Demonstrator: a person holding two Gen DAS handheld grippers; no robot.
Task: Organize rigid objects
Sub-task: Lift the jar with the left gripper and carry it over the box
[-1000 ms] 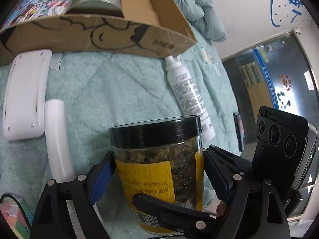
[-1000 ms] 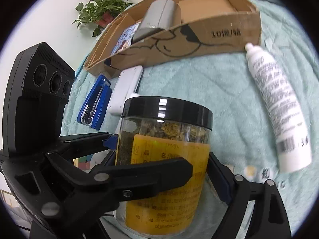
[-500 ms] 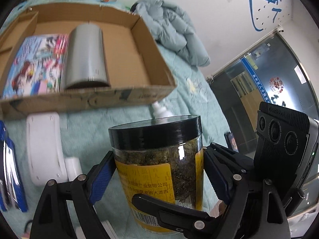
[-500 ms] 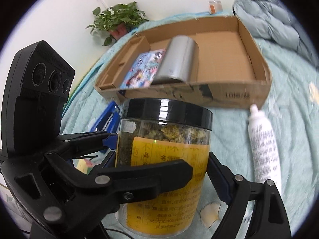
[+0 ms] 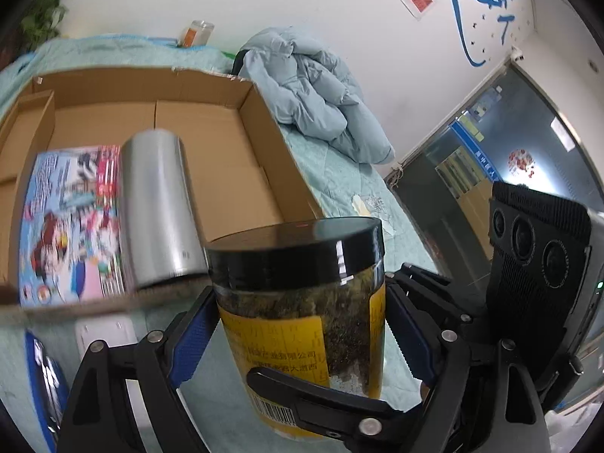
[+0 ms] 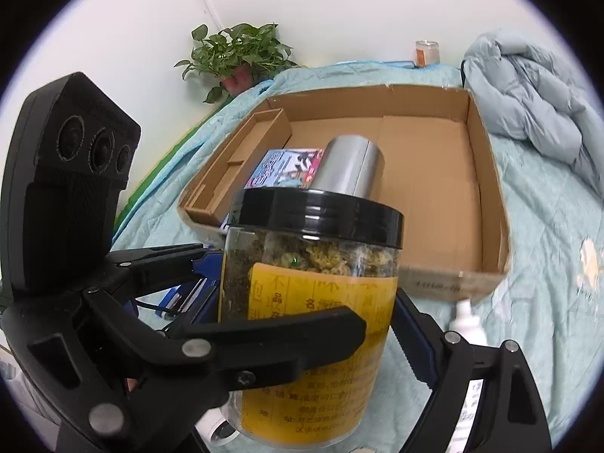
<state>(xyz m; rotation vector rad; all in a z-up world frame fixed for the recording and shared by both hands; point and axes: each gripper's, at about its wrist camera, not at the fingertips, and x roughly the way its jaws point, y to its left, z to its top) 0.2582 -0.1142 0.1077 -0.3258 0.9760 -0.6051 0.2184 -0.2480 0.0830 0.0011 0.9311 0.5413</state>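
A clear jar (image 5: 302,324) with a black lid, a yellow label and dried flowers inside hangs above the teal quilt. My left gripper (image 5: 298,302) is shut on it, blue pads pressing both sides. My right gripper (image 6: 309,302) is shut on the same jar (image 6: 317,302), and one black finger (image 5: 321,411) of it crosses the jar's front in the left wrist view. Beyond the jar lies an open cardboard box (image 5: 264,158) that holds a silver cylinder (image 5: 158,207) on its side and a colourful book (image 5: 71,222).
On the quilt near the box's front wall lie a white bottle (image 6: 466,321), a blue stapler (image 5: 45,377) and a white flat device (image 5: 105,336). A pale blue jacket (image 5: 317,90) is heaped to the right of the box. A potted plant (image 6: 238,53) stands by the wall.
Both grippers have risen with the jar between them. The box's inside has come into full view and the items on the quilt have slid toward the bottom of both views.
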